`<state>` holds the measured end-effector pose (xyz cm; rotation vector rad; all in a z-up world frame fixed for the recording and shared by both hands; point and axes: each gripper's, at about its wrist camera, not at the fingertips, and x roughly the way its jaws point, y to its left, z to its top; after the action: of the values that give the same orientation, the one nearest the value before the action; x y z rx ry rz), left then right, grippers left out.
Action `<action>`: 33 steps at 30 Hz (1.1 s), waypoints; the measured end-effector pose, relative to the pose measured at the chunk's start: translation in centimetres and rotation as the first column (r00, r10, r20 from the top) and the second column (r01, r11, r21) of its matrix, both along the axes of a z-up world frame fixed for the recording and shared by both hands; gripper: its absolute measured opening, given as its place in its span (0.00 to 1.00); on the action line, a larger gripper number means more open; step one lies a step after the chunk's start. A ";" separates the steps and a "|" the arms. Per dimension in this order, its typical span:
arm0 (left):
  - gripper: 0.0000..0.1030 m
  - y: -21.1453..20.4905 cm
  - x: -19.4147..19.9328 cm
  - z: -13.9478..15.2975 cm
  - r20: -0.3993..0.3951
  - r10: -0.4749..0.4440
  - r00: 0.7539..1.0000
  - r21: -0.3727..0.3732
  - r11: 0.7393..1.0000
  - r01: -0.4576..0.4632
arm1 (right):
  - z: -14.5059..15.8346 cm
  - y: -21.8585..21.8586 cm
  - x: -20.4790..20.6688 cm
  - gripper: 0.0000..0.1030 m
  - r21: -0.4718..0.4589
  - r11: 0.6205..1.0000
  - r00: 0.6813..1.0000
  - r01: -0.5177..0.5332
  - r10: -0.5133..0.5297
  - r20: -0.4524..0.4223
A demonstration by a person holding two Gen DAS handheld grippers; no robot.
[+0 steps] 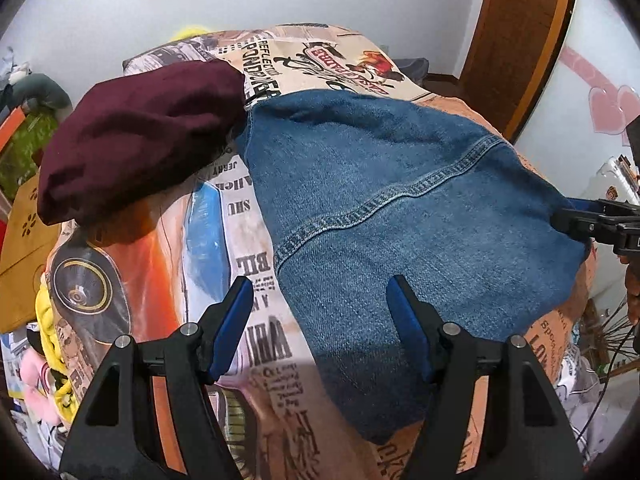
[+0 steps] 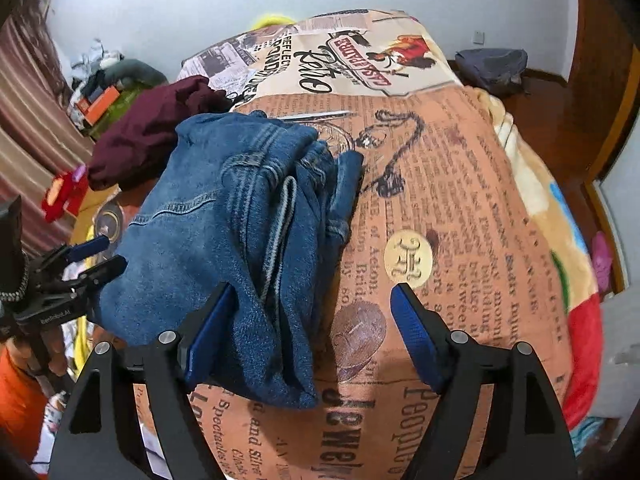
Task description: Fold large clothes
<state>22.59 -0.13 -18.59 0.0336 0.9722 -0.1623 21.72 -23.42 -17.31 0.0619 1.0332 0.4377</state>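
Observation:
A pair of blue jeans (image 1: 400, 208) lies folded on a bed covered by a newspaper-print blanket (image 1: 160, 248). In the right wrist view the jeans (image 2: 224, 236) show as a thick stack of layers with the folded edges facing me. My left gripper (image 1: 322, 292) is open, its fingers just above the near edge of the denim. My right gripper (image 2: 310, 300) is open over the near right corner of the stack. It also shows in the left wrist view (image 1: 592, 220) at the jeans' right edge. The left gripper shows in the right wrist view (image 2: 96, 256) at the jeans' left edge.
A maroon garment (image 1: 136, 140) lies bunched on the blanket, left of and behind the jeans. Clutter and yellow fabric (image 1: 44, 312) sit off the bed's left side. A dark bag (image 2: 492, 64) lies on the floor beyond the bed. A wooden door (image 1: 520, 40) stands at the right.

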 end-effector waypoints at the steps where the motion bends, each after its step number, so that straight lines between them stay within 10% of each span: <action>1: 0.66 0.1 0.2 0.2 0.000 -0.001 1.000 0.000 1.000 0.001 | 0.4 0.3 0.1 0.73 -0.015 1.000 1.000 -0.007 0.007 0.008; 13: 0.66 2.9 3.6 1.6 -0.003 0.038 0.999 -0.087 0.995 -0.038 | 2.4 4.2 2.3 0.75 -0.005 0.996 0.995 -0.087 0.087 0.056; 21: 0.67 3.1 5.8 -2.3 -0.170 -0.035 0.985 -0.259 0.966 -0.011 | -0.9 3.7 4.8 0.75 -0.039 0.996 0.996 -0.076 0.075 -0.042; 33: 0.71 6.0 9.8 -7.9 -0.376 -0.093 0.922 -0.628 0.758 -0.180 | -3.7 1.3 8.3 0.82 0.194 0.976 0.961 -0.099 0.144 -0.235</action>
<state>32.44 5.90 -26.47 -0.7010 1.2672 -0.4764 30.02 -22.13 -21.03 0.2206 1.2457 0.6477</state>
